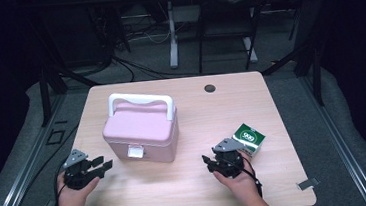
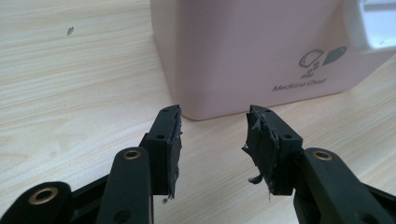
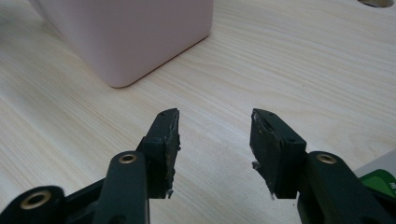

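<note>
While a pink case (image 1: pixel 141 132) with a white handle (image 1: pixel 141 102) sits shut left of centre on the table (image 1: pixel 232 113), a small green box (image 1: pixel 249 139) lies well apart near the right edge. Left gripper (image 1: pixel 105 166) points at the case, right gripper (image 1: pixel 207 164) rests just beside the box, both with jaws apart and empty

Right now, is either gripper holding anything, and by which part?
Nothing is held. The left gripper and the right gripper both stand open and empty, short of the pink medicine chest.
</note>
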{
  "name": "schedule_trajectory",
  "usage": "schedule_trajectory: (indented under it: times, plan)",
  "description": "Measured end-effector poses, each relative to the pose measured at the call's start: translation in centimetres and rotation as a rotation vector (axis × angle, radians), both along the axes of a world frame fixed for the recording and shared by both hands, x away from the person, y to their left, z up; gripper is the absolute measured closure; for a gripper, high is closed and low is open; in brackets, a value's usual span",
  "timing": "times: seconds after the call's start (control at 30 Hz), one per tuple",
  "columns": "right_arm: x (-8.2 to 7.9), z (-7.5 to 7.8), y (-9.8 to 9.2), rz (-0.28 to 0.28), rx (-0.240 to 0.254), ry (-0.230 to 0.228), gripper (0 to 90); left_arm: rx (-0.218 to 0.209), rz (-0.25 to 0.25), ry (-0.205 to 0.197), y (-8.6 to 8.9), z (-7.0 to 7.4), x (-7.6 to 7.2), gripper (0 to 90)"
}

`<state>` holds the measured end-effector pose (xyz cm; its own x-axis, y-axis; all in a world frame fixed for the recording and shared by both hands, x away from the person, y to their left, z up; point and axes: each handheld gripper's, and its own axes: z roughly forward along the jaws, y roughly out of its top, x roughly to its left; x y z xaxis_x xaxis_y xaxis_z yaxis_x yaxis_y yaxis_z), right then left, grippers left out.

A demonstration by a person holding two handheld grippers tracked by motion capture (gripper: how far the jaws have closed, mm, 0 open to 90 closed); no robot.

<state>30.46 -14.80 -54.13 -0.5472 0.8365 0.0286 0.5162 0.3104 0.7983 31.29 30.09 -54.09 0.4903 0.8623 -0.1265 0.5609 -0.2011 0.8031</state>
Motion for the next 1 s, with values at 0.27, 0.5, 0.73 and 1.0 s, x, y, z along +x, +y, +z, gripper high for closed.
schedule_trajectory:
  times: [0.27, 0.5, 0.73, 1.0]
  plan:
    - [0.0, 0.2, 0.0, -0.002, -0.002, -0.01, 53.2, 0.008, 0.002, -0.004, 0.2, 0.3, 0.2, 58.8]
    - [0.5, 0.6, 0.2, 0.001, -0.006, 0.003, 53.7, -0.028, 0.038, 0.007, 0.6, 1.0, 1.2, 62.9]
    - [1.3, 1.4, 0.5, -0.006, 0.011, 0.017, 55.5, -0.012, 0.056, -0.002, 0.6, 1.5, 2.2, 65.4]
    - [2.3, 1.7, 1.6, -0.003, 0.019, 0.003, 60.8, 0.006, 0.053, -0.027, 0.5, 2.4, 3.9, 69.8]
